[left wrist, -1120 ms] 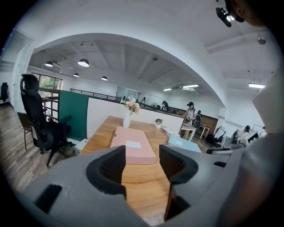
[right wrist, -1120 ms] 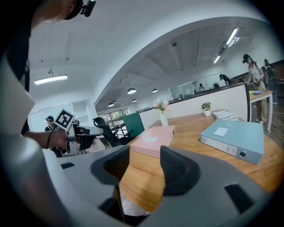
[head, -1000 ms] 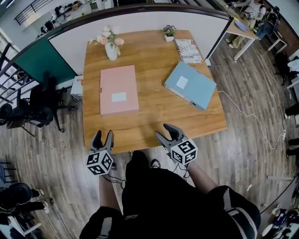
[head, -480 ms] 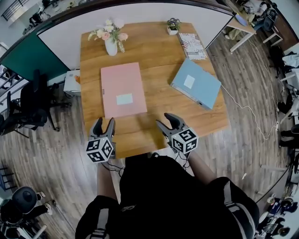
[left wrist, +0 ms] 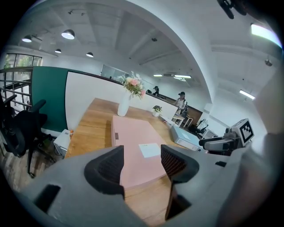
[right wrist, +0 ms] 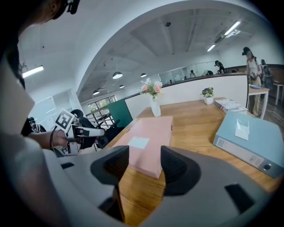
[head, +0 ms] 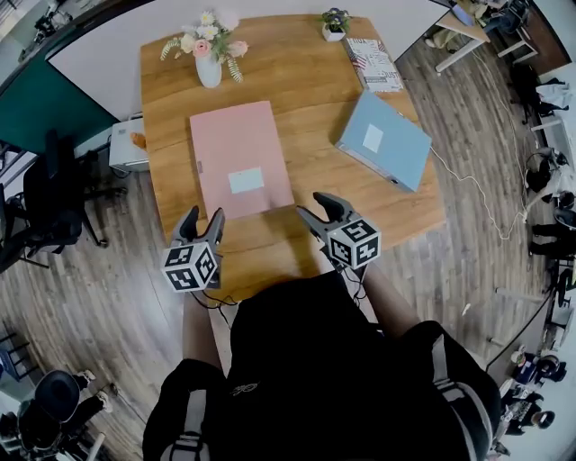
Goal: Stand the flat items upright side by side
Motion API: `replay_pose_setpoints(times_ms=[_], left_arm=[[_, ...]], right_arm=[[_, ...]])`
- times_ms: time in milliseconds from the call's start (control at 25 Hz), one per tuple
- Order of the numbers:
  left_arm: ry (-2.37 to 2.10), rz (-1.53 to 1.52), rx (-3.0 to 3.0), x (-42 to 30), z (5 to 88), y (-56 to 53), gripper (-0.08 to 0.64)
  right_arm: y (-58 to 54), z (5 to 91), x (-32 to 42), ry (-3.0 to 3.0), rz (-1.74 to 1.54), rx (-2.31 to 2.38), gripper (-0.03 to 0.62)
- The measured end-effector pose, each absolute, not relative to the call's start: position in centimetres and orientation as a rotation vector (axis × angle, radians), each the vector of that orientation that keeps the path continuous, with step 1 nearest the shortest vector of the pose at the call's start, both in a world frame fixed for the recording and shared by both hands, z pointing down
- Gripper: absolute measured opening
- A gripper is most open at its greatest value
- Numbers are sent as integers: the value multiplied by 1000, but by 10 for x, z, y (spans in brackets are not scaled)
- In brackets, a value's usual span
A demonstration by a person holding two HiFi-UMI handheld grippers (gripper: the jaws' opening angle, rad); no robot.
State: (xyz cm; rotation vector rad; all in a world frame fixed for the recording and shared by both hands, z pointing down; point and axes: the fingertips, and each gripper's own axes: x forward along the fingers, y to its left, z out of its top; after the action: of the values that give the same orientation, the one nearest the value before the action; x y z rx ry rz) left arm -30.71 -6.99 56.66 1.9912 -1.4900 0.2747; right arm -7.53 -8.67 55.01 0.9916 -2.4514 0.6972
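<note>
Pink folder flat on the surface, both grippers just short of its near end.

I see the pink folder lying flat on the wooden surface, label up, with the blue binder flat and well apart to its right. Only the head view gives me the vase, plant and booklet together along the far edge. Only the right gripper view shows the binder's spine. My left gripper has its fingers spread, just opened wider, with nothing between them. The right gripper is spread and empty too. A second ago both hung off the near edge; now their tips are over the surface.
</note>
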Motion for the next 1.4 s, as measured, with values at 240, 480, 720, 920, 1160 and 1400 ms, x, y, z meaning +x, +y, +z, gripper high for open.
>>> replay_pose_setpoints(times_ms=[240,480,720,920,1160,1400], left_arm=[[-1448,298,1959,-313,590,-85,275],[-1414,317,1913,-317,607,-97,281],[-1377,311,1845,-326,625,-112,283],[-1318,351,1813,-324,640,-125,293],[-1296,374,1777,-329,652,-143,311],[-1259,379,1743,-331,660,-152,333]], right_arm=[[-109,569,-86,-2423,734,961,230],[-141,587,-93,-2386,817,943,233],[-169,608,-101,-2348,919,896,233],[-193,622,-112,-2314,970,875,235],[-210,639,-124,-2285,1021,852,239],[-227,647,-129,-2271,1160,876,259]])
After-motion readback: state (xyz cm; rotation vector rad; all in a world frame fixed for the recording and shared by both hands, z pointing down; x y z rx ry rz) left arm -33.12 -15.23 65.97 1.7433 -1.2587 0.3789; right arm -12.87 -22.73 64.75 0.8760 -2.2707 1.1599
